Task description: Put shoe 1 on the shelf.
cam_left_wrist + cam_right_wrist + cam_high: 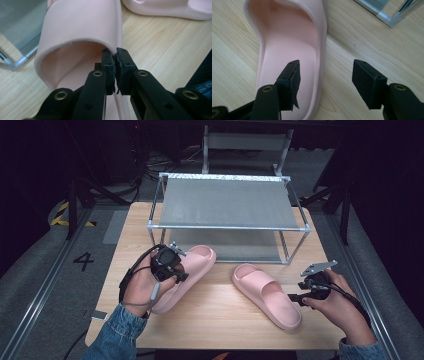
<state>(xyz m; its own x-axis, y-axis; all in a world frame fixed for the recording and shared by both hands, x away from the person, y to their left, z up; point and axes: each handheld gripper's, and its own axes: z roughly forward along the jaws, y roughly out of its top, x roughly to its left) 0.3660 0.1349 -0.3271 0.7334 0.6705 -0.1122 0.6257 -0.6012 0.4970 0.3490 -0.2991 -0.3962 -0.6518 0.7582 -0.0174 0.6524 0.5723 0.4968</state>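
Note:
Two pink foam slippers are on the wooden table [220, 322]. The left slipper [196, 262] points toward the rack, and my left gripper [178, 273] is over its middle. In the left gripper view, that gripper [115, 57] is shut on the slipper's [80, 22] side wall, just where the strap ends. The right slipper [267, 295] lies at an angle on the table. My right gripper [296, 298] stands open at its heel end. In the right gripper view, the right gripper [325, 72] straddles the slipper's [287, 32] side wall without touching it, one jaw over the footbed and one over the wood.
A two-level metal shoe rack [225, 202] with grey fabric shelves stands at the back of the table, close behind the left slipper. Its frame corner [15, 63] is near the left slipper's toe. The person's denim sleeves come in from the bottom edge.

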